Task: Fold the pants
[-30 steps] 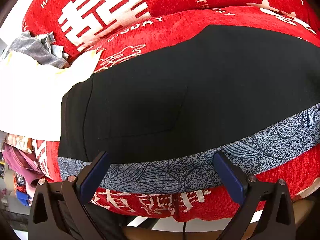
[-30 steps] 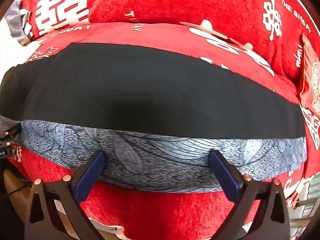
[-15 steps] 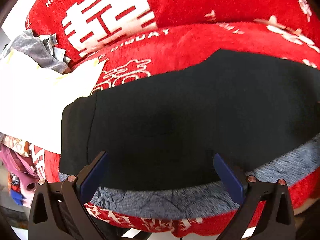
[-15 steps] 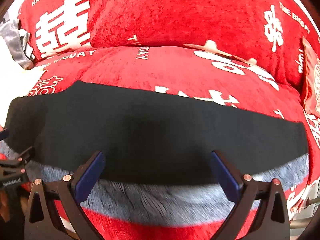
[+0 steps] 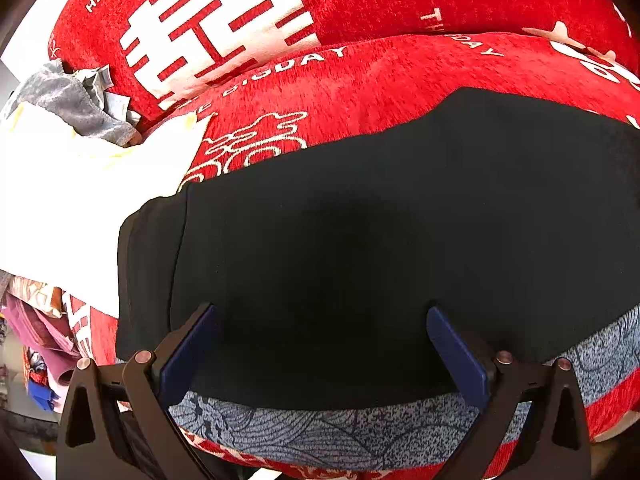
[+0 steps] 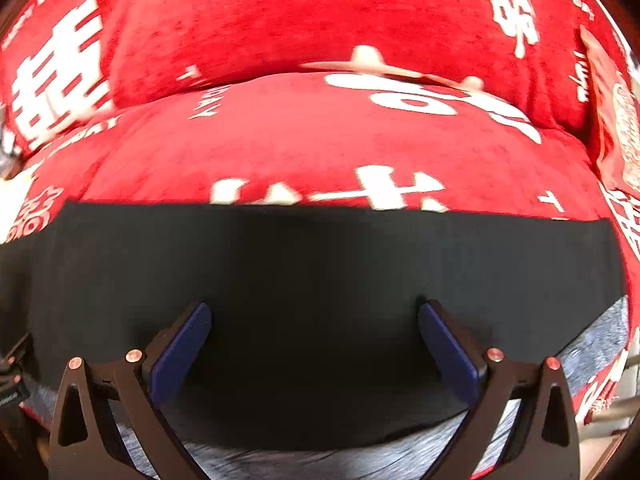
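Observation:
Black pants [image 5: 360,240] lie flat across a red sofa seat, on top of a blue-grey patterned cloth [image 5: 320,428]. The waist end is at the left in the left wrist view. My left gripper [image 5: 320,344] is open and empty, its blue pads over the pants' near edge near the waist. My right gripper [image 6: 312,340] is open and empty over the near edge of the pants [image 6: 320,272] further right, toward the leg end. I cannot tell if the pads touch the fabric.
A red sofa cover [image 5: 360,92] with white characters covers seat and backrest [image 6: 280,20]. A white cloth [image 5: 80,200] and a grey towel [image 5: 68,100] lie left of the pants. A pile of clothes [image 5: 36,328] sits at the lower left. The sofa's front edge is below the grippers.
Both grippers have moved forward over the pants; the patterned cloth strip has dropped lower in both views. Both grippers stay open.

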`<state>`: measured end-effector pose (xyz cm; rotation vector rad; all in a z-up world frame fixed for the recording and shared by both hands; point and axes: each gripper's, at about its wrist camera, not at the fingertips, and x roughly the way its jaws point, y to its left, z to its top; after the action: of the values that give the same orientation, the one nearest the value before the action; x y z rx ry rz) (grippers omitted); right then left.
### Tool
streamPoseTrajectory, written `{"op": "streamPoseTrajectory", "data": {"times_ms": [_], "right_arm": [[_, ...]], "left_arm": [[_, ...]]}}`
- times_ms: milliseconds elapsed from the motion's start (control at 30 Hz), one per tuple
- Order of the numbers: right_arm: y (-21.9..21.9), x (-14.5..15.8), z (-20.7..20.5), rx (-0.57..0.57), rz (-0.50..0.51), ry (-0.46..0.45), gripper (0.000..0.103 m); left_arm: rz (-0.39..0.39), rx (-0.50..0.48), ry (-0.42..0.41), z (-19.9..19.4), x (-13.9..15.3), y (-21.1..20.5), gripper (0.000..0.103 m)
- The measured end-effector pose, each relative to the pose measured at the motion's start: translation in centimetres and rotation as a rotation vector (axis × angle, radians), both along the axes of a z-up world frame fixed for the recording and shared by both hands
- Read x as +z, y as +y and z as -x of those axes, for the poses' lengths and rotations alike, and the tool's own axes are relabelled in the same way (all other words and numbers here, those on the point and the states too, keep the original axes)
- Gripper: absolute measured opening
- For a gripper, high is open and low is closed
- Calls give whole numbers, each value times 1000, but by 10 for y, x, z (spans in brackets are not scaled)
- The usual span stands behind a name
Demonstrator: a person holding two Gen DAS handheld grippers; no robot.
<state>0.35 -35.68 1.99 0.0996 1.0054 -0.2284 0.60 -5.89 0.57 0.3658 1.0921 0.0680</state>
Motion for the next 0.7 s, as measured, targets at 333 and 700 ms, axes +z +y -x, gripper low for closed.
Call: {"op": "streamPoseTrajectory", "data": {"times_ms": [333,700], "right_arm": [[-54,4,-7,-94,10,-27,103],[-181,6,21,-306,-20,-23,103]], "left_arm": [[108,123,61,-45,0,33,103],[118,149,122,-57,0,10,103]]}}
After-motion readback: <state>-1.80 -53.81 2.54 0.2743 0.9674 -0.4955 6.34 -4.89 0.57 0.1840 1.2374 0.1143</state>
